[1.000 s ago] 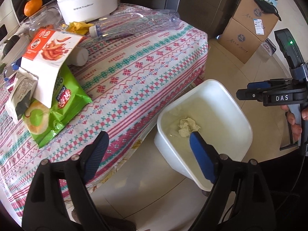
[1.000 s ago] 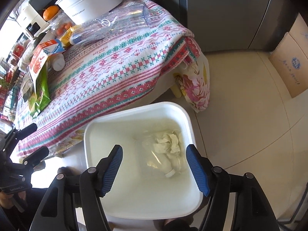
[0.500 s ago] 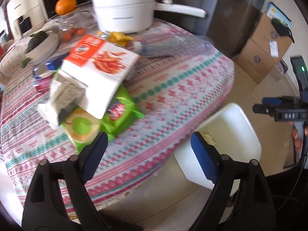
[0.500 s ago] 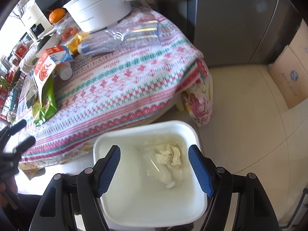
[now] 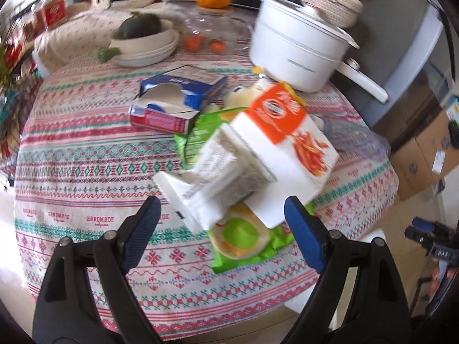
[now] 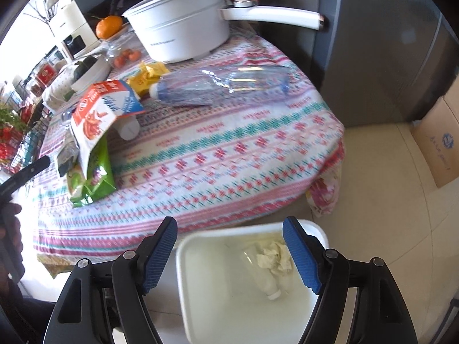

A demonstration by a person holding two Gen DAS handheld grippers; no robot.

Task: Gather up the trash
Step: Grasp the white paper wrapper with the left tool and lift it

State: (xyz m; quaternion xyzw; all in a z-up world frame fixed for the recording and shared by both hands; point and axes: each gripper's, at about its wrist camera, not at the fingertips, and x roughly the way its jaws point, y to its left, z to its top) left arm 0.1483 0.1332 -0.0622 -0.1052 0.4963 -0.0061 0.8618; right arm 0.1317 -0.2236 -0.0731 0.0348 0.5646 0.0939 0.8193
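Looking through the left wrist camera first, I am seeing my left gripper standing spread wide with nothing between its blue pads, hovering over the patterned tablecloth. Most of the trash is still waiting here: the orange-and-white snack box is lying straight ahead at twelve o'clock from the jaws, just beyond the fingertips, resting on top of the green snack bag, which is showing between the two pads. A torn blue carton and a small red-and-pink box are sitting farther off at eleven o'clock. I am judging the box pile to be the nearest pickup.

Switching to the right wrist camera, my right gripper is also spread, its jaws having just been widening, and it is gripping nothing. The white bin is lying on the floor directly under and between the pads, already holding a crumpled tissue and a small bottle. On the table at twelve o'clock a crushed clear plastic bottle and a yellow wrapper are still waiting. I am reckoning the job is only barely begun.
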